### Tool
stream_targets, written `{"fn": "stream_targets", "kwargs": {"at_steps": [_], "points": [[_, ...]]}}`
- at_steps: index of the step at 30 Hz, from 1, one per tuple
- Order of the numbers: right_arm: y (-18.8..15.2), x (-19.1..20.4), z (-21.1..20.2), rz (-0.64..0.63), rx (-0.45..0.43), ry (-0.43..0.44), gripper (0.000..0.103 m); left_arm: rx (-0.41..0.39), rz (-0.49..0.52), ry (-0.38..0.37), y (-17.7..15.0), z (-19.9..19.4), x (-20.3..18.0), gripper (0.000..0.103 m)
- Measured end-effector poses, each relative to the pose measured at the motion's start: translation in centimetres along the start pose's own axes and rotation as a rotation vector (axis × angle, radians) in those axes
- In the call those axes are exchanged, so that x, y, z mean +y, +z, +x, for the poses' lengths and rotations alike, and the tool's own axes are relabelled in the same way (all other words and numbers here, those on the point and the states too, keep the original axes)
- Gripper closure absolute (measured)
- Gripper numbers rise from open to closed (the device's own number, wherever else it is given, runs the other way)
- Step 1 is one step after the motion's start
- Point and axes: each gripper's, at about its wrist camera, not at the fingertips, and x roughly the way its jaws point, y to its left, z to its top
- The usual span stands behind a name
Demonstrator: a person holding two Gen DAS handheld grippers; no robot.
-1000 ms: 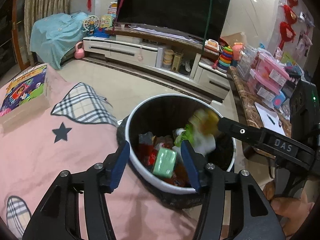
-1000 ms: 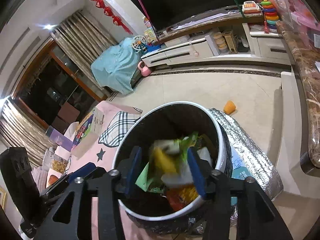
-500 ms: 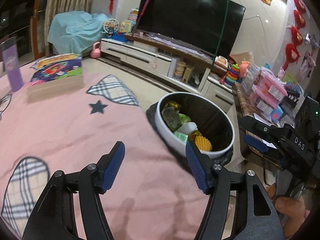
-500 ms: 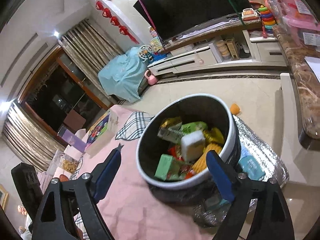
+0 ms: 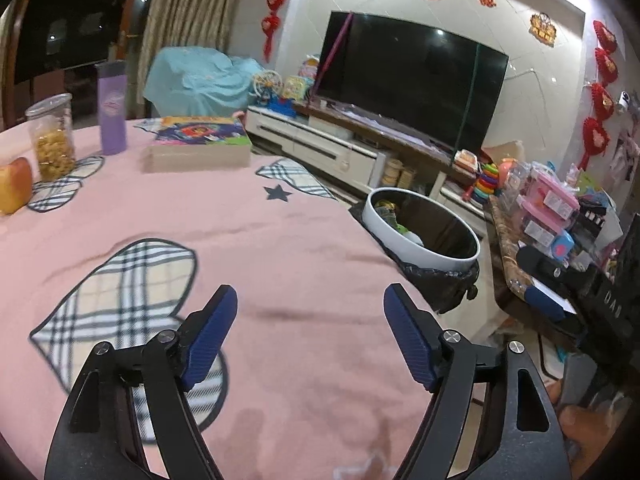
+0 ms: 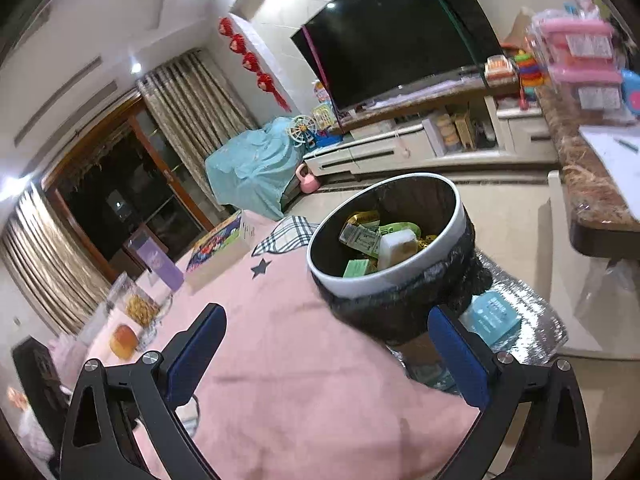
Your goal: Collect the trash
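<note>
Left wrist view, jaws: the left gripper [image 5: 310, 336] stands spread wide with nothing between its blue pads; its jaws have just been opening.
Right wrist view, jaws: the right gripper [image 6: 326, 352] is released as wide as it goes, also just opened, and empty.
Beneath the jaws: both hang over the pink tablecloth with checked heart patches and a dark star [image 5: 280, 264], bare in the lower middle of each frame.
Trash bin: the round white-rimmed bin lined with a black bag [image 6: 390, 276] stands at the cloth's edge, centre right in the right wrist view and right of centre [image 5: 424, 236] in the left.
Trash: crumpled wrappers, a green packet and a pale block [image 6: 380, 244] lie inside the bin.
Upper left, left wrist view: a clear jar of yellow snacks [image 5: 52, 140], a purple tumbler [image 5: 113, 110], a colourful boxed book [image 5: 200, 142] and an orange bun-like lump [image 5: 14, 190] sit on the cloth; none looks like litter.
Other gripper: the right tool shows at the right edge [image 5: 580, 292].
Progress: judging by the filled bin and bare cloth, collection seems largely done; whether litter remains outside these views I cannot tell.
</note>
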Motion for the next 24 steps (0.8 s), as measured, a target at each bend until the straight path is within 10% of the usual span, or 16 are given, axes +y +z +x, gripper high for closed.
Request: {"fn": "stream_targets", "kwargs": {"at_steps": [7, 24], "points": [[-1.4, 2.3, -2.8, -0.12, -0.077, -0.055, 0.0, -0.139, 0.039, 0.07, -0.9, -4.3, -0.3, 0.001], [-4.4, 5.3, -4.7, -0.303, -0.249, -0.167, 0.0, -0.256, 0.065, 0.238, -2.5, -6.4, 1.1, 0.0]]}}
